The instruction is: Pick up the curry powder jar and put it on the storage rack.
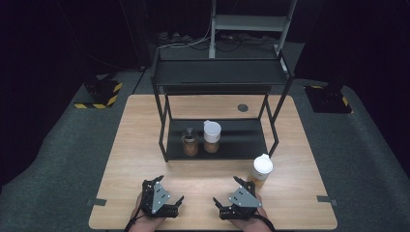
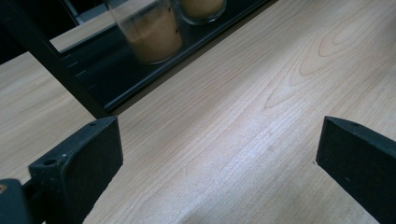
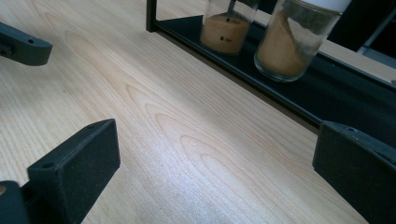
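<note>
Two glass jars of brown powder stand on the lower shelf of a black rack (image 1: 241, 140): a dark-lidded jar (image 1: 189, 144) (image 3: 226, 29) and, to its right, a white-lidded jar (image 1: 212, 137) (image 3: 294, 42). A third white-lidded jar (image 1: 261, 169) stands on the table by the rack's front right leg. My left gripper (image 1: 171, 188) (image 2: 219, 154) is open over bare wood near the front edge. My right gripper (image 1: 226, 189) (image 3: 217, 158) is open beside it, also with nothing between its jaws. Both point toward the rack. In the left gripper view the dark-lidded jar (image 2: 152, 30) is near the top.
The wooden table (image 1: 140, 145) has free surface left and right of the rack. The rack's upper shelf (image 1: 220, 72) hangs over the jars. Its front left post (image 2: 51, 60) is close ahead. A black round grommet (image 1: 242, 108) sits at the table's back. One left gripper jaw shows at the right gripper view's left edge.
</note>
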Demonstrator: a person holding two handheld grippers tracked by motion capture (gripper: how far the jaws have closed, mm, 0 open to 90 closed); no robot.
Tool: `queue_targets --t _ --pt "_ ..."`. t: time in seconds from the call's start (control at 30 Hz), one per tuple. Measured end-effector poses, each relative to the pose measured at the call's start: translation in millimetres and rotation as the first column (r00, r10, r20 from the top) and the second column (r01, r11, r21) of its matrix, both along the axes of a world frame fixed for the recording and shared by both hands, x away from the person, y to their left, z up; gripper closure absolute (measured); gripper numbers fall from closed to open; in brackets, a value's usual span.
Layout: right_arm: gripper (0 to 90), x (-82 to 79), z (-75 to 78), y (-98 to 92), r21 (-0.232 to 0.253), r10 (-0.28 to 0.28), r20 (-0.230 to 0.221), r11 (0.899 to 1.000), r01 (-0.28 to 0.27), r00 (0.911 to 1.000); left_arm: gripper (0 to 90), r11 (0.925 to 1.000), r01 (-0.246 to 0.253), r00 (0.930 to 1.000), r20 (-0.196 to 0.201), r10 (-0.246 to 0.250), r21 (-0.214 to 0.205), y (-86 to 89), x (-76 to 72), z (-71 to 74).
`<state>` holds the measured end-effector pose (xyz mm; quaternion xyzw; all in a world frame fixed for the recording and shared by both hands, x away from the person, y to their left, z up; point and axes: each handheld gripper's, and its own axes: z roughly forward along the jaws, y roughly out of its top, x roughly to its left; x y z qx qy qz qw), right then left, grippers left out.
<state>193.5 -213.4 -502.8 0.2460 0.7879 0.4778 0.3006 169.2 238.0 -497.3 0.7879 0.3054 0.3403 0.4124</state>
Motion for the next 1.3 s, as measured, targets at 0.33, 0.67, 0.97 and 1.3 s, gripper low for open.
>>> queue_targets --t 0.33,0.67,0.97,1.3 --pt "0.1 -3.8 6.9 -5.8 0.040 0.024 0.024 0.999 -0.025 0.9994 0.8 0.9999 -0.005 1.0000 -0.004 0.005 0.012 -2.4 0.2 1.0" --pt "0.1 -9.5 19.6 -18.0 0.091 0.031 0.058 0.995 -0.036 0.9978 0.9 0.9999 -0.002 1.0000 -0.005 0.002 0.012 -2.1 0.4 0.9" --pt "0.1 -10.2 26.9 -29.9 0.127 0.020 0.079 0.991 -0.030 0.9967 0.9 0.9998 0.004 1.0000 -0.005 -0.004 0.018 -2.2 0.8 1.3" --pt "0.1 -10.5 34.5 -42.0 0.148 0.013 0.097 0.989 -0.028 0.9952 0.9 0.9998 0.010 0.9999 -0.005 -0.009 0.019 -1.8 1.0 1.3"
